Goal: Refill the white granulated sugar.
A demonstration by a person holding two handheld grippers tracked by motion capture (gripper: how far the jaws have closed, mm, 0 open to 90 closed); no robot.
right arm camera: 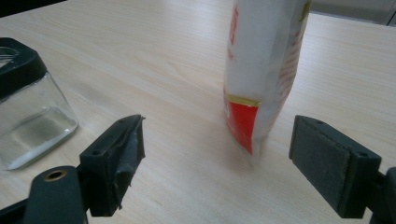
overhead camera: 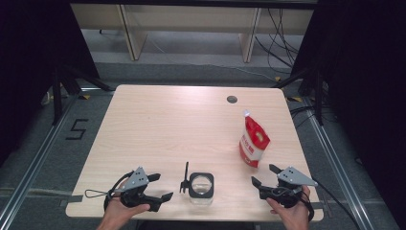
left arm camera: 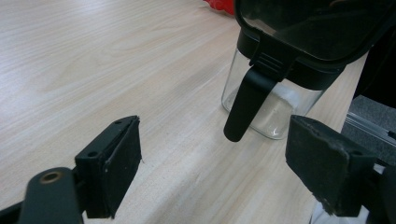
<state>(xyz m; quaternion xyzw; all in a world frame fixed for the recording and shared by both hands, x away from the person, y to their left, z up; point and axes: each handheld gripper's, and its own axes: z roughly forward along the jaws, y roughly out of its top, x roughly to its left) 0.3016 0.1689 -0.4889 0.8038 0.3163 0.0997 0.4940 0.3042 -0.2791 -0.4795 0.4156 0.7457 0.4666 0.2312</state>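
A clear glass jar [overhead camera: 201,188] with a black lid stands near the table's front edge, its black latch arm [overhead camera: 184,178] hanging off its left side. In the left gripper view the jar [left arm camera: 275,98] is close ahead and to the right, with the latch arm [left arm camera: 247,102] pointing down. My left gripper [overhead camera: 160,187] [left arm camera: 219,172] lies left of the jar, open and holding nothing. A red and white bag [overhead camera: 253,142] stands upright to the right. My right gripper [overhead camera: 265,175] [right arm camera: 217,163] sits just in front of the bag [right arm camera: 261,70], open, with its pads apart from it.
The light wood table [overhead camera: 167,124] has a round cable hole [overhead camera: 232,99] at the back right. The jar [right arm camera: 28,107] is at the left of the right gripper view. Dark stands and cables flank the table on the floor.
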